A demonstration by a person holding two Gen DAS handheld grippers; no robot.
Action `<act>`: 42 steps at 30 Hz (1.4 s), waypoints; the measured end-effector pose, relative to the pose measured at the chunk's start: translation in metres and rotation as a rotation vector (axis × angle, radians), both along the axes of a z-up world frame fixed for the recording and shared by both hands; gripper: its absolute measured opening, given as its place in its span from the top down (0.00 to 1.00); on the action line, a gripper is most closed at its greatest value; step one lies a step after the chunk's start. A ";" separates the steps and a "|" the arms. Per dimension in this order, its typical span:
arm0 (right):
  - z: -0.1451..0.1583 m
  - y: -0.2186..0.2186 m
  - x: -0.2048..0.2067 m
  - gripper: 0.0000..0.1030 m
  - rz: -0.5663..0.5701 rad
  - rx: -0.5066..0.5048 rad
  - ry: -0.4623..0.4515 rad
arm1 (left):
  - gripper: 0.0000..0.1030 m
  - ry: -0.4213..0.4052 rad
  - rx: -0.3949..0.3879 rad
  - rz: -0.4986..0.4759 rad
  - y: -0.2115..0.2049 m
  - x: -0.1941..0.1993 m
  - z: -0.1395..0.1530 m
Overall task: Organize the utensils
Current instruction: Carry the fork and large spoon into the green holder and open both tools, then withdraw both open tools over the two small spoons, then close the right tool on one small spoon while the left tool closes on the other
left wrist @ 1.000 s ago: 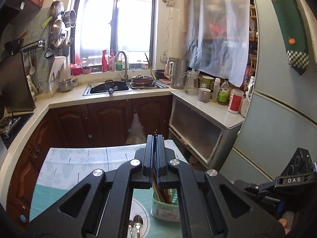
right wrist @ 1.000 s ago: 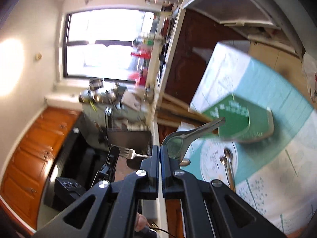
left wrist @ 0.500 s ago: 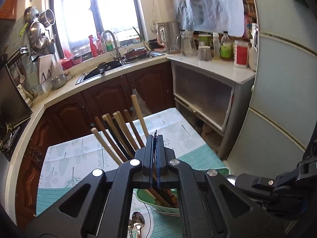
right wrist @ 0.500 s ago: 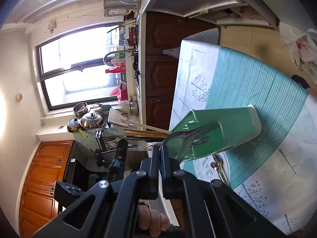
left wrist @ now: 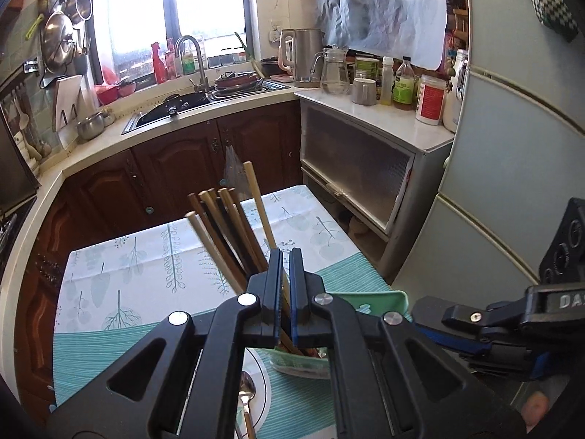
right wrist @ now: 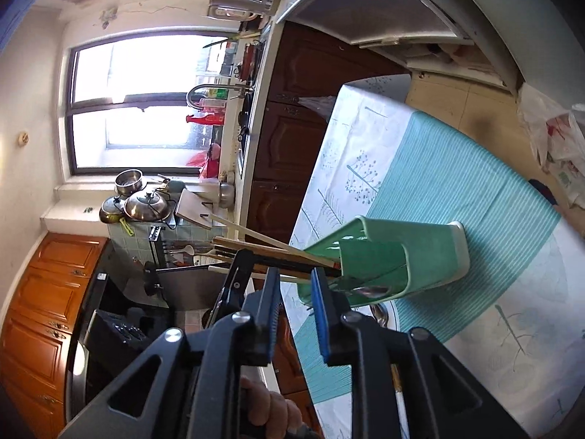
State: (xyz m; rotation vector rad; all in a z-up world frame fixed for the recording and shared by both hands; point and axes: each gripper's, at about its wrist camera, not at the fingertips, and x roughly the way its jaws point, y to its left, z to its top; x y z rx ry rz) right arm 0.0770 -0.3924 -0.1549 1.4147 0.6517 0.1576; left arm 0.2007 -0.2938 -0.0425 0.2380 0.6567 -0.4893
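Note:
A green utensil holder (right wrist: 395,252) stands on the table and holds several wooden chopsticks (left wrist: 226,234), also seen in the right wrist view (right wrist: 263,248). A metal spoon's bowl (right wrist: 367,291) lies inside the holder's near compartment. My right gripper (right wrist: 295,274) is open and empty just before the holder's mouth. My left gripper (left wrist: 286,259) is above the holder (left wrist: 369,301), its jaws a narrow gap apart with nothing clearly held. Spoons (left wrist: 248,395) lie on a white plate (left wrist: 261,387) under the left gripper.
The table has a teal and leaf-print cloth (left wrist: 146,267). Dark wood cabinets (left wrist: 175,179) and a sink counter stand behind. A grey cabinet (left wrist: 365,168) with bottles and a fridge (left wrist: 512,146) are to the right.
My right gripper opened and let go of the metal spoon, which now lies in the holder. My left gripper's jaws parted slightly. Both views drew closer to the holder.

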 end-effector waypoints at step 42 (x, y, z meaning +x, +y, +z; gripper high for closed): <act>-0.073 0.207 0.095 0.82 0.592 -0.767 0.408 | 0.98 0.578 0.051 0.184 0.234 -0.006 -0.158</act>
